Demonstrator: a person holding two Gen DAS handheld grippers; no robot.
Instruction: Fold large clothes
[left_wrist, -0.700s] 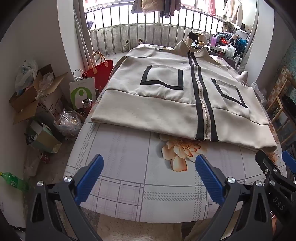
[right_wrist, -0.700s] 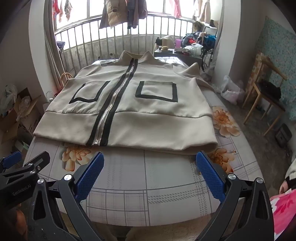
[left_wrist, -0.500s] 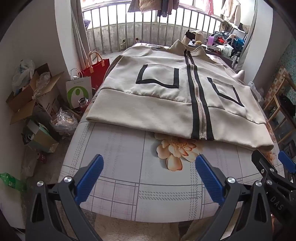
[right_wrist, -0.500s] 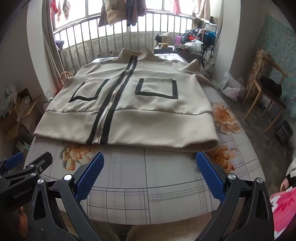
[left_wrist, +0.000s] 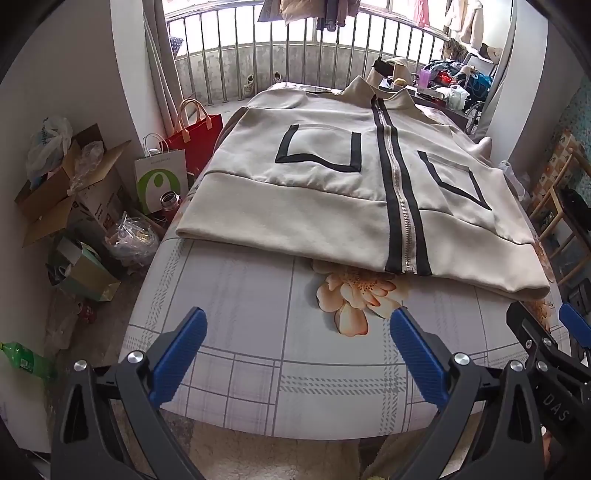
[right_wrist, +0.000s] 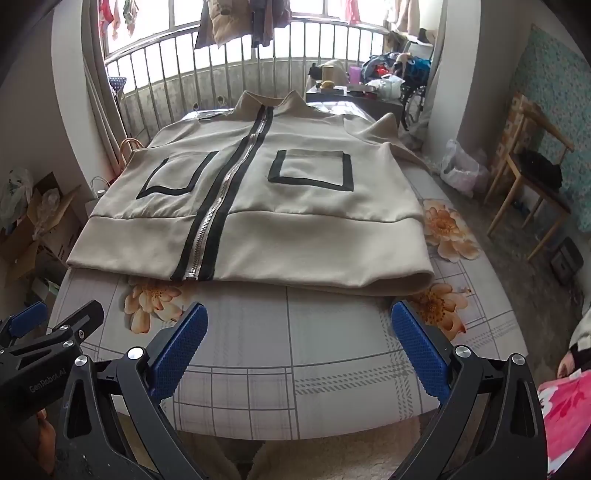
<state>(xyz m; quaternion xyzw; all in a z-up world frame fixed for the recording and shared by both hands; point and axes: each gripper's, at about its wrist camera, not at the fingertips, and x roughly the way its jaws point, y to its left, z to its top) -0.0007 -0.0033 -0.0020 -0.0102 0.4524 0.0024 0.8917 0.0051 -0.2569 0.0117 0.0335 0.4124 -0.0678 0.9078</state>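
Observation:
A large beige zip jacket (left_wrist: 332, 206) with black stripes and black-edged pockets lies flat, front up, on the table, collar at the far end; it also shows in the right wrist view (right_wrist: 280, 214). My left gripper (left_wrist: 297, 350) is open and empty, above the near table edge, short of the jacket's hem. My right gripper (right_wrist: 297, 349) is open and empty, also short of the hem. Each gripper shows at the edge of the other's view.
The table (left_wrist: 258, 332) has a checked cloth with flower prints. Left on the floor are cardboard boxes (left_wrist: 66, 192), paper bags (left_wrist: 162, 177) and a green bottle (left_wrist: 26, 362). A wooden chair (right_wrist: 532, 192) stands right. A railing (right_wrist: 221, 77) and cluttered desk lie behind.
Both grippers have moved slightly forward toward the jacket's hem and stayed open. The jacket has not moved.

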